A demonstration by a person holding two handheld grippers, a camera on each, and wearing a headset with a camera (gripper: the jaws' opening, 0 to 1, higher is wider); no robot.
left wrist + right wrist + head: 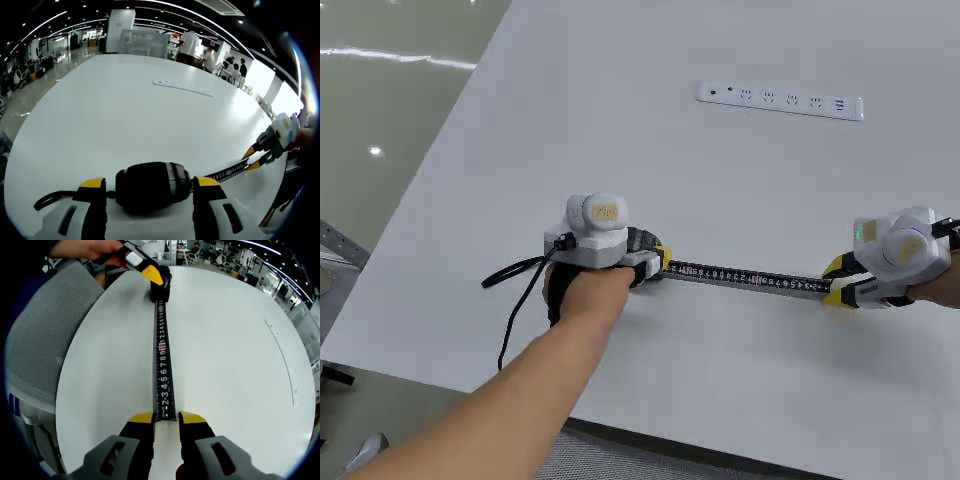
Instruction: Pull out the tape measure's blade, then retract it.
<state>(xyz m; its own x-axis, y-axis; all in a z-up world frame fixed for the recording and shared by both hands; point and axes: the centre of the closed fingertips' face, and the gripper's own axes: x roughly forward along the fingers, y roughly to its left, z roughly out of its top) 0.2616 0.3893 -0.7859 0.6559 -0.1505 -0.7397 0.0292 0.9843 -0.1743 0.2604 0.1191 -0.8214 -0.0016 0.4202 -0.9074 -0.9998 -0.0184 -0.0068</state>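
The tape measure's black case (642,243) sits on the white table (740,180), and my left gripper (655,262) is shut on it. In the left gripper view the case (152,186) fills the gap between the yellow-tipped jaws of that gripper (149,182). The black blade (750,277) with white numbers is drawn out flat along the table to the right. My right gripper (835,281) is shut on its end. In the right gripper view the blade (164,360) runs from that gripper (166,417) straight to the case (161,287).
A white power strip (780,100) lies far back on the table. A black wrist strap (510,272) trails left from the case. The table's left edge (420,190) drops to a shiny floor. People stand at distant desks (200,47).
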